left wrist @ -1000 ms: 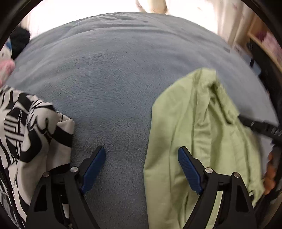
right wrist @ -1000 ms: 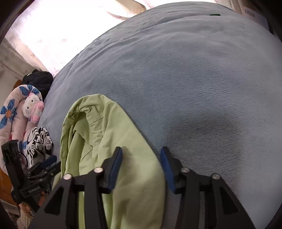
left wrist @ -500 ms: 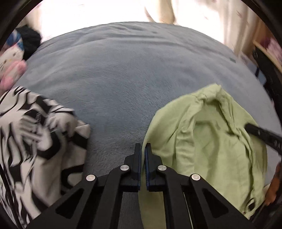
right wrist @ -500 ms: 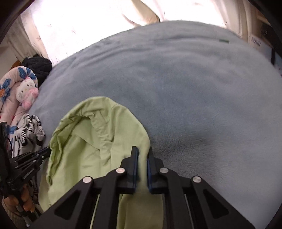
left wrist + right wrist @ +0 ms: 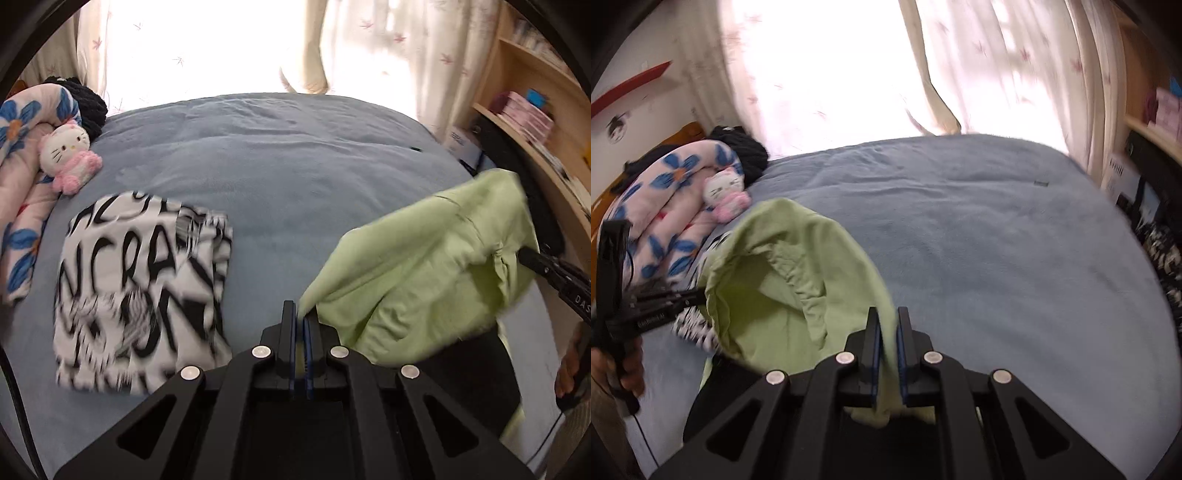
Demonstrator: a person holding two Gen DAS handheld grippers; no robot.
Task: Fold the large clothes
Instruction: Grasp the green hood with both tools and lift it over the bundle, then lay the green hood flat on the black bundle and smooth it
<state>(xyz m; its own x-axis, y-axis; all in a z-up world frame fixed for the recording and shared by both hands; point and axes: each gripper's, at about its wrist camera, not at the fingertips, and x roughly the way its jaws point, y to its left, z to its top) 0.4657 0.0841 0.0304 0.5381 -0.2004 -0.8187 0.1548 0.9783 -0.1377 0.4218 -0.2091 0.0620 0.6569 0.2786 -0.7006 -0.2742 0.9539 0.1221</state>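
Two claws are in view: the left claw (image 5: 300, 314) and the right claw (image 5: 889, 332). There are two garments, one green garment (image 5: 424, 273) and one black-and-white printed garment (image 5: 140, 295), along with one plush cat (image 5: 70, 155), one floral quilt (image 5: 676, 206) and one black knitted item (image 5: 746, 151). One bed (image 5: 288, 177) under a grey-blue cover carries them, and one wooden shelf unit (image 5: 535, 110) stands beside it, its contents too blurred to count.

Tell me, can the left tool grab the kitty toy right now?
Probably not yet. The left tool is shut on the green garment, so it is busy. The kitty toy sits uncovered on the bed.
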